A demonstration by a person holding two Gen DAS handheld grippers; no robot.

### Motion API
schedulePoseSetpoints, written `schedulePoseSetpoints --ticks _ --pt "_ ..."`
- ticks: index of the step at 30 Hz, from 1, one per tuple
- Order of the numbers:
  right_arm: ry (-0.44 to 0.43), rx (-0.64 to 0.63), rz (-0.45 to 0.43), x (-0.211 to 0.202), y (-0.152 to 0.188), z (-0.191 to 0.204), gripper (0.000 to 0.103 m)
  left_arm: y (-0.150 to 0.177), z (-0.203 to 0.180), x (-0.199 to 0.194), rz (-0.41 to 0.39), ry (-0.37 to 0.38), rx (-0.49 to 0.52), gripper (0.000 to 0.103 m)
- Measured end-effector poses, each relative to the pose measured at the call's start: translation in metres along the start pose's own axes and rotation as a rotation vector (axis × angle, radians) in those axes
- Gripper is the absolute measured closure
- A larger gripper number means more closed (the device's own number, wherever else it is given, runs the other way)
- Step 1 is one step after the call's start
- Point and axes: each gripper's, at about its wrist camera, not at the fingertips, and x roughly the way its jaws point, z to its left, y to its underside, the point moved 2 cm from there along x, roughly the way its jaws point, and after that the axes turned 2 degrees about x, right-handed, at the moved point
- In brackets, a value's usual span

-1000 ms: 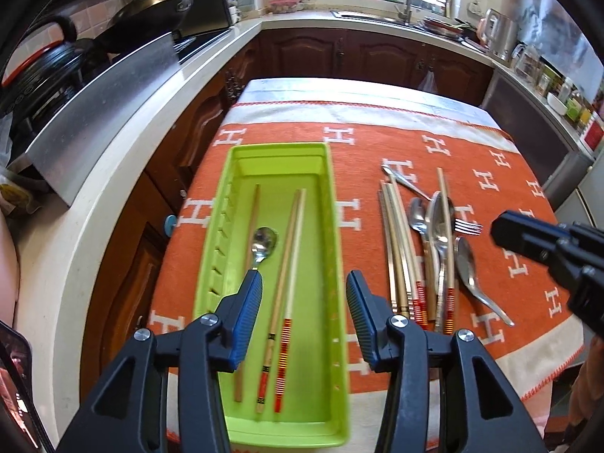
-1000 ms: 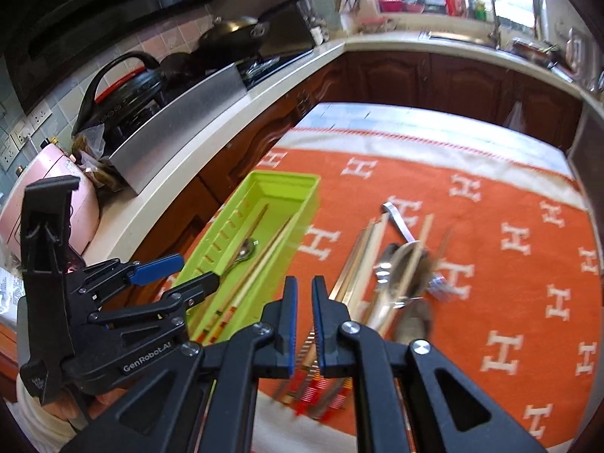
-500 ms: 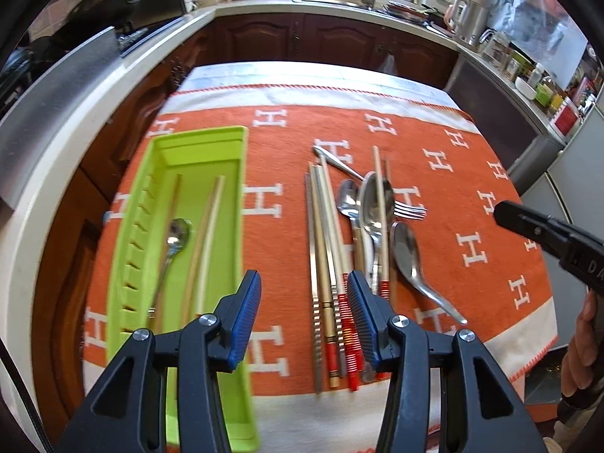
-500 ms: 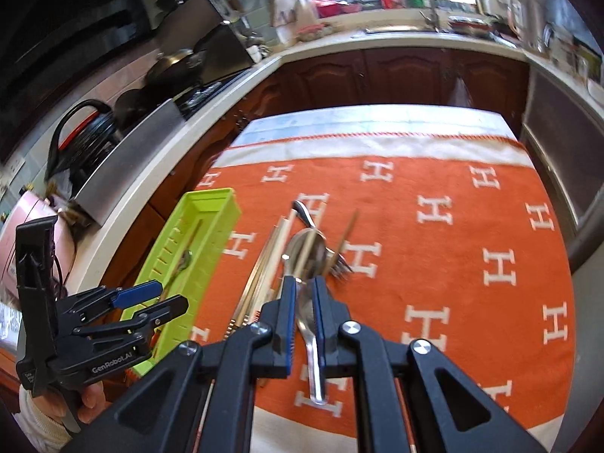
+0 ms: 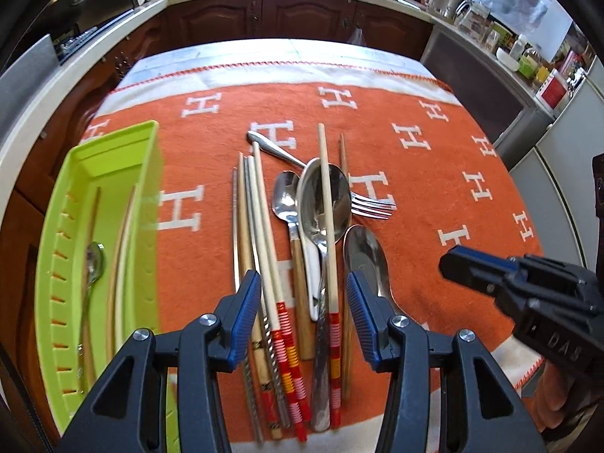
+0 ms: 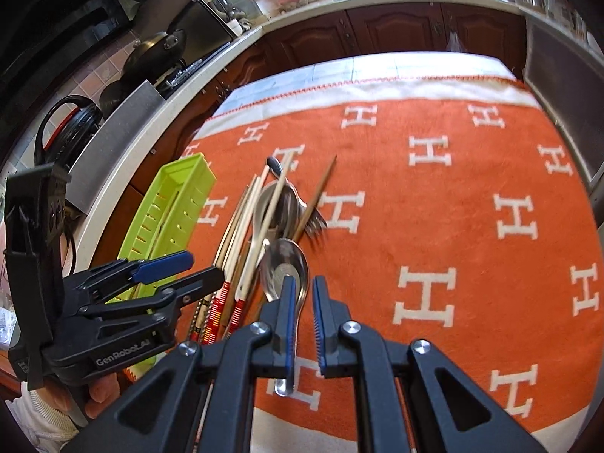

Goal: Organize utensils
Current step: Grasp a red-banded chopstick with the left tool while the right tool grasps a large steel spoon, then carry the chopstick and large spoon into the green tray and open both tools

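The left gripper (image 5: pixel 304 315) hangs with jaws spread wide over the handle ends of the utensil pile (image 5: pixel 302 249). The pile lies loose on the orange cloth (image 5: pixel 434 196), at the cloth's six o'clock edge. The right gripper (image 6: pixel 301 319), jaws nearly together and holding nothing, hovers above a lone steel spoon (image 6: pixel 285 275) at the pile's three o'clock side.

The risk, to my eye: chopsticks (image 5: pixel 328 226) lie crossed over the big spoon's bowl, so closing here may drag several pieces or roll one off the near edge. The green tray (image 5: pixel 147 196), at nine o'clock, already holds a spoon and chopsticks. Open cloth stretches toward twelve and three o'clock.
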Motion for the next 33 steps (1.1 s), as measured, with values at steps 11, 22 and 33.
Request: schedulePoseSetpoints --ticks 11,22,33 --pt "-0.040 -0.010 0.019 0.025 -0.002 -0.008 0.082 -0.004 -0.012 0.024 0.044 0.012 0.037 0.092" --pt "-0.052 -0.126 0.037 0.058 -0.008 0.007 0.082 -0.004 -0.010 0.035 0.073 0.046 0.013 0.097" --pt "-0.052 -0.160 0.021 0.059 -0.007 0.009 0.083 -0.004 -0.007 0.037 0.076 0.071 0.006 0.098"
